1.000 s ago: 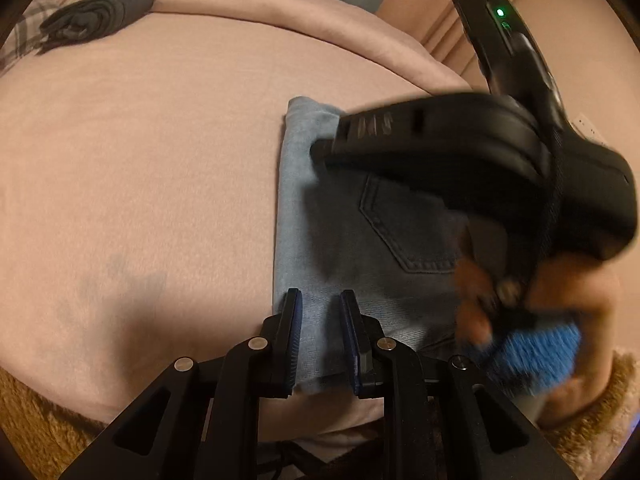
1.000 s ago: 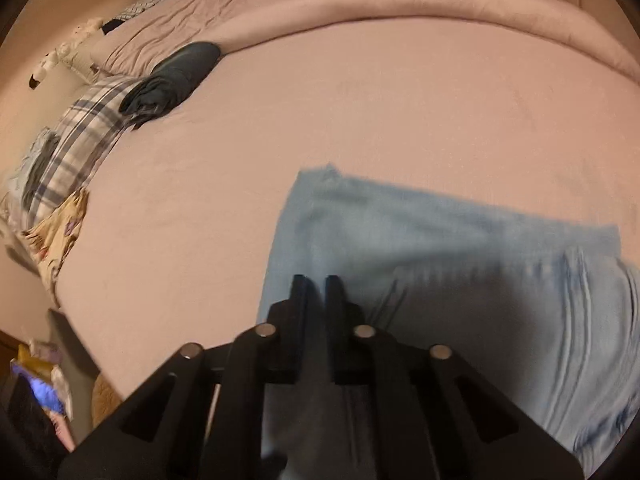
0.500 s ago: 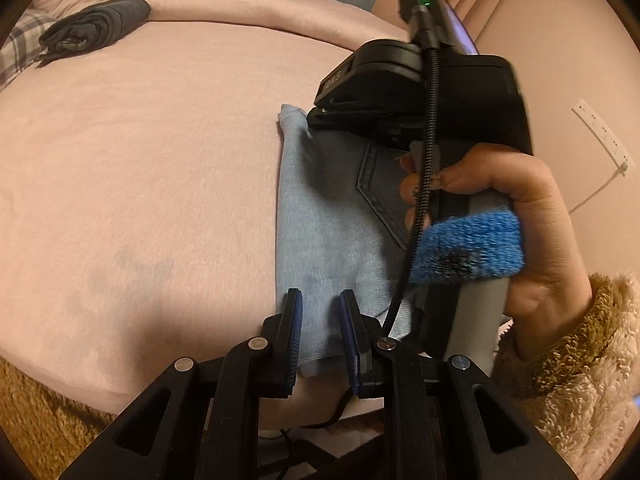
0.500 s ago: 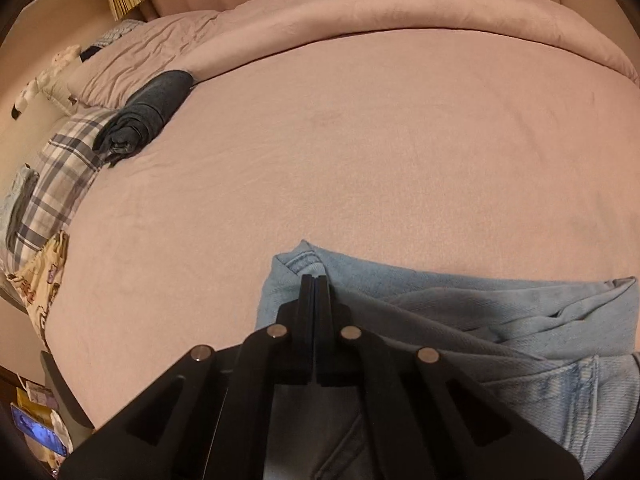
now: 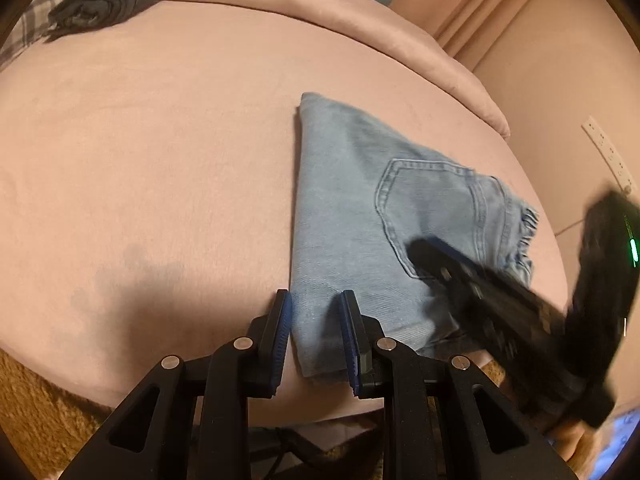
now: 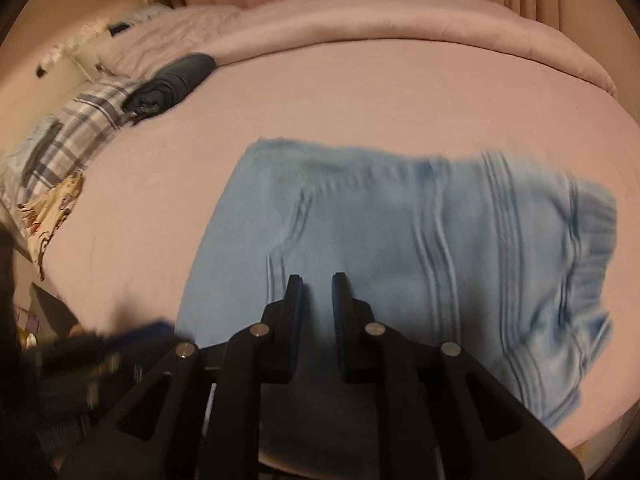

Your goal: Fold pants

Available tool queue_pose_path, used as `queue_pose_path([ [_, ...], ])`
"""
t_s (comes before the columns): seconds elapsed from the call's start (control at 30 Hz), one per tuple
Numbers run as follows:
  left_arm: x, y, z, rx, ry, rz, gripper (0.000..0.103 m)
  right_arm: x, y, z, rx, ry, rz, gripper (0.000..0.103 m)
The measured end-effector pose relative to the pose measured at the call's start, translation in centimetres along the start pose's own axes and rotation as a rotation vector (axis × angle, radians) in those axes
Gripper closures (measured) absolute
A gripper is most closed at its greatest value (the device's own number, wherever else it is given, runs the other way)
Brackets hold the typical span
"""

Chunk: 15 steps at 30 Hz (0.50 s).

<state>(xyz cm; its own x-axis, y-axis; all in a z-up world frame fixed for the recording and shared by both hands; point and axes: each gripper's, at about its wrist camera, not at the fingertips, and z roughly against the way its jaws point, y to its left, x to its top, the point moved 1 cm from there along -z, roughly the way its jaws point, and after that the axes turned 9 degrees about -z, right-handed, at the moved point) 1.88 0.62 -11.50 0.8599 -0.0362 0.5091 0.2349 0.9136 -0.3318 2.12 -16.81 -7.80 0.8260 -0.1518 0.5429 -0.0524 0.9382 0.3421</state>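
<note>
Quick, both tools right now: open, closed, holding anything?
Left tool: open, jeans corner between its pads, unpinched.
Right tool: jaws just opened, nothing between them.

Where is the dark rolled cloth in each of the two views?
Left wrist: the dark rolled cloth lies at the top left, on the pink bed, far beyond the jeans.
Right wrist: it lies at the upper left, beside the plaid pillow.
Shared landmark: the folded jeans, right of the cloth and nearer in both views.

no legible text or labels anywhere
</note>
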Motion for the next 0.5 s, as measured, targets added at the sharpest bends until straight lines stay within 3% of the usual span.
queue_pose_path([
  [0.07, 0.0, 0.1, 0.0, -0.002, 0.006, -0.003, 0.08, -1.2, -0.4, 0.8, 0.004, -0.028, 0.001, 0.092],
  [0.5, -0.1, 0.4, 0.3, -0.003, 0.018, -0.003, 0.08, -2.4, -1.8, 2.3, 0.061, -0.012, -0.098, 0.095],
])
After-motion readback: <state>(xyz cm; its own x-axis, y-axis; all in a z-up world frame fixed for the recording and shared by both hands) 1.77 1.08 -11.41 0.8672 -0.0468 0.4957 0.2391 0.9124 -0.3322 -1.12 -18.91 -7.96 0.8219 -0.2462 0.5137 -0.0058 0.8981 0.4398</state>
